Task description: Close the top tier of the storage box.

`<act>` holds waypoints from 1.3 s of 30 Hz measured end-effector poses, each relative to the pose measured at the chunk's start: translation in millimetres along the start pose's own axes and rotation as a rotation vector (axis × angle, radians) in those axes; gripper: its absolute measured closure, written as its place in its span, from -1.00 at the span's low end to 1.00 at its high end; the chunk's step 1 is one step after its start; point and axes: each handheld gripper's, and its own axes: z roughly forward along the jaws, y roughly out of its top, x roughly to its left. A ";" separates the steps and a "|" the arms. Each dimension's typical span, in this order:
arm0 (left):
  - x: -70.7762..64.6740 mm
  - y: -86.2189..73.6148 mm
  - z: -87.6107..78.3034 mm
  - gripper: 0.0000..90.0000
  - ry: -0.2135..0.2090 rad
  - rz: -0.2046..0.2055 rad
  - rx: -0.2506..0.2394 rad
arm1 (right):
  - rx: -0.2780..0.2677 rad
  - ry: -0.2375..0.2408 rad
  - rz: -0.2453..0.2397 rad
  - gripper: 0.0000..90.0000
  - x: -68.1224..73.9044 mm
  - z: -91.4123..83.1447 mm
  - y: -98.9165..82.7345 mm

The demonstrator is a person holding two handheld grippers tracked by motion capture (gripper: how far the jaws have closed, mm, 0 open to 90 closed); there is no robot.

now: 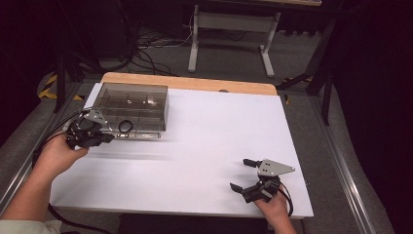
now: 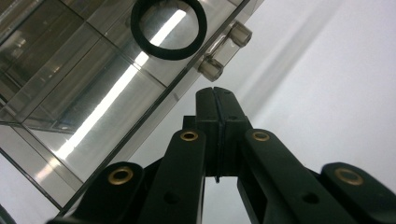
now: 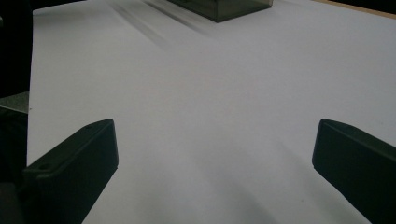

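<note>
A clear plastic compartment box (image 1: pixel 131 108) with a closed lid stands at the table's back left. A black ring (image 1: pixel 125 126) lies inside its front part, seen large in the left gripper view as ring (image 2: pixel 168 27) under the lid, near the box's small clear handle (image 2: pixel 225 50). My left gripper (image 1: pixel 108 138) is shut with nothing between its jaws, just in front of the box's front left corner; its closed tips (image 2: pixel 215 95) point at the handle. My right gripper (image 1: pixel 242 174) stands open near the front right of the table, jaws wide apart over bare white surface (image 3: pixel 210 116).
The white table top (image 1: pixel 204 131) has a wooden strip along its far edge (image 1: pixel 190 83). Beyond it stand a white desk frame (image 1: pixel 229 39) and loose cables (image 1: pixel 146 53) on the floor. A corner of the box (image 3: pixel 219 7) lies far ahead in the right gripper view.
</note>
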 end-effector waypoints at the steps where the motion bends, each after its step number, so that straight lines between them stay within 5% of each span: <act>1: 0.0 0.0 0.0 1.00 0.000 0.000 0.000 | 0.000 0.000 0.000 -0.98 0.0 0.0 0.0; 24: 7.2 6.4 6.3 0.99 0.036 -0.002 0.030 | 0.002 -0.002 0.001 -0.98 -0.1 0.2 0.1; 39: 17.3 25.4 10.5 1.00 0.081 -0.016 0.033 | 0.002 -0.002 0.005 -0.98 -0.3 0.1 0.1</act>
